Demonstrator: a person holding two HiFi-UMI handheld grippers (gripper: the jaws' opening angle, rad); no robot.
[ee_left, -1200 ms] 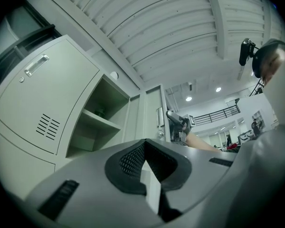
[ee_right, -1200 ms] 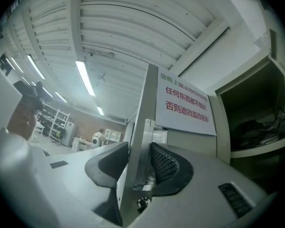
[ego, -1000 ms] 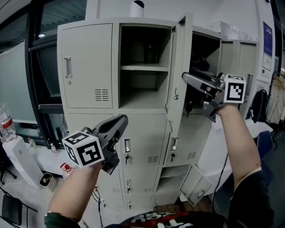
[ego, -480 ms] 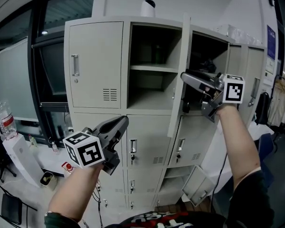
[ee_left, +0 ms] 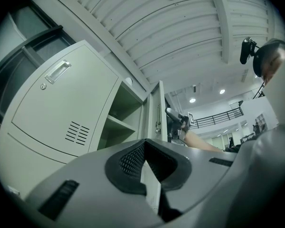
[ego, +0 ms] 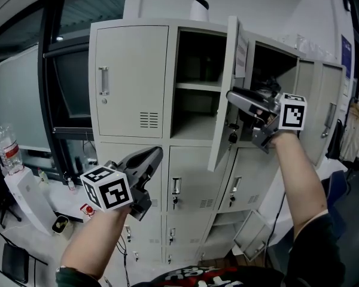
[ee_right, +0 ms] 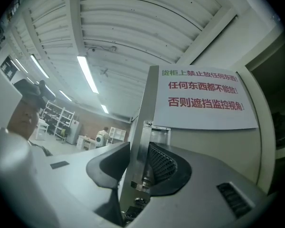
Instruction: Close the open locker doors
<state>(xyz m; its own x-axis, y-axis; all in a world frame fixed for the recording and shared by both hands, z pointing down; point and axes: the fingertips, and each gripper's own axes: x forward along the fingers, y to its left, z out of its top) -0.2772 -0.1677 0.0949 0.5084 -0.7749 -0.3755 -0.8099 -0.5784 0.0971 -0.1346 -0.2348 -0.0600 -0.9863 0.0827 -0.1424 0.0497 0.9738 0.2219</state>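
Locker door [ego: 225, 70]: upper middle compartment, swung out edge-on, right of centre, paper notice [ee_right: 202, 99] on inner face. Far left: water bottle [ego: 6, 151]. Upper-left door [ego: 128, 76] shut. Left gripper [ego: 155, 154] low in front of lockers, fingers together, nothing between. Right gripper [ego: 230, 95] raised, fingers just been closing, now pinching open door's free edge, one pad against each face

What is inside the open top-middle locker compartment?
A single shelf splits the compartment; below it looks bare. Above it is too dark to read, and the open door covers the right edge.
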